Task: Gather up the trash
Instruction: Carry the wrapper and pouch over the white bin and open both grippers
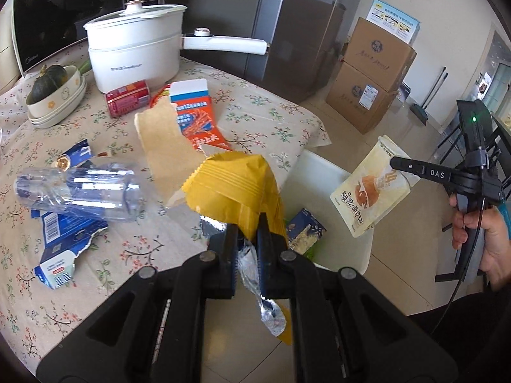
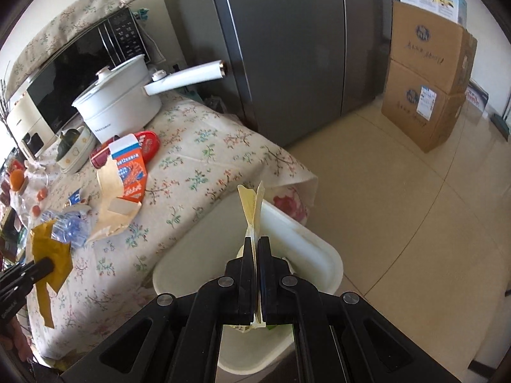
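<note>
Two handheld grippers each carry a piece of trash beside a floral-clothed tabletop [image 1: 249,108]. The left gripper [image 1: 248,223] has its jaws closed tight on a yellow snack wrapper [image 1: 236,185], whose crinkled silver lining trails down between the fingers; it hangs at the near right edge of the tabletop. The right gripper [image 2: 255,255] has its jaws pressed nearly together on a pale bread packet [image 1: 370,188], seen edge-on from its own camera and held above a white bin [image 2: 306,255] on the floor just right of the tabletop. Inside the bin, a small printed box [image 1: 305,233] is visible; the rest of its contents are hidden. Both wrappers look thin, light and floppy, probably slippery film, so a pinch on a crimped seam or folded edge should hold best. Still on the tabletop lie a clear crushed plastic bottle [image 1: 80,191] at the left, torn blue carton pieces [image 1: 64,242] near it, a torn brown paper piece [image 1: 166,153] and an orange and white carton [image 1: 194,115] in the middle, and a red can [image 1: 127,97] on its side farther back. The bottle looks light but springy and smooth, likely easiest taken at the neck; the can may roll. A white electric pot [image 1: 134,51] with its lid on and stacked bowls [image 1: 57,102] holding a dark green squash [image 1: 48,84] stand at the far left
</note>
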